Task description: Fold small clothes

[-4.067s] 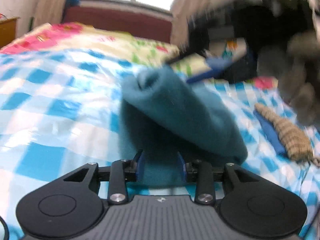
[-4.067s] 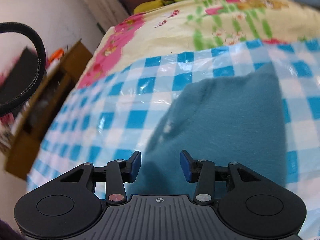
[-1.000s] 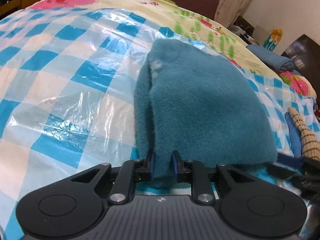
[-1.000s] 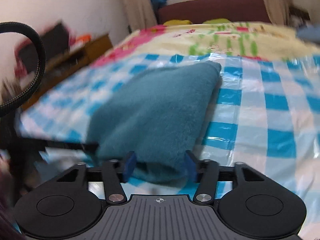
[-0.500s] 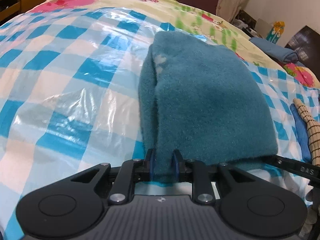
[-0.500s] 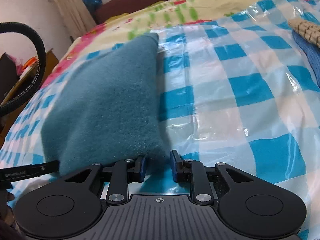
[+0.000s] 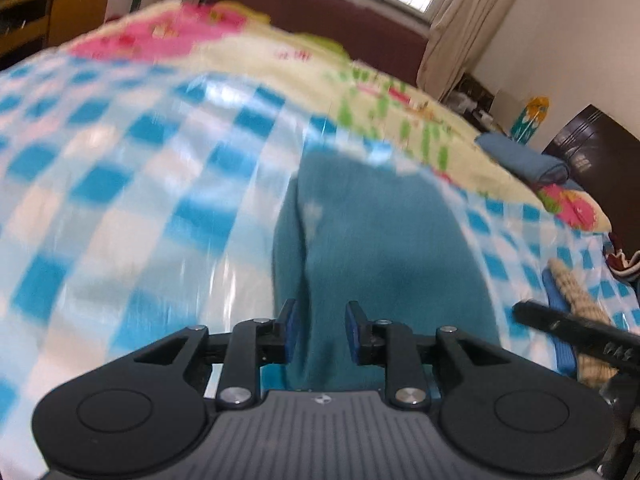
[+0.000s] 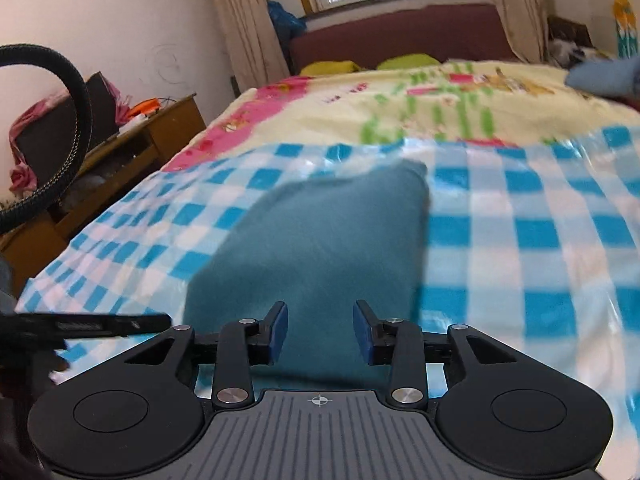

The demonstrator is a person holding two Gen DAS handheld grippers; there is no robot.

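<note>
Left wrist view: the left gripper [image 7: 318,330] hangs over the near edge of the folded teal garment [image 7: 384,248], jaws opening, pads clear of the fleece. To its right a beige knitted piece [image 7: 576,292] lies on the checkered plastic sheet [image 7: 120,208].

Right wrist view: the right gripper [image 8: 320,330], jaws opening, grips nothing above the garment [image 8: 320,240]. To its left, only here, stands a wooden cabinet [image 8: 120,160].

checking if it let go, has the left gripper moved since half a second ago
Yes. The left gripper has lifted and pulled back off the teal garment, its jaws opening.
</note>
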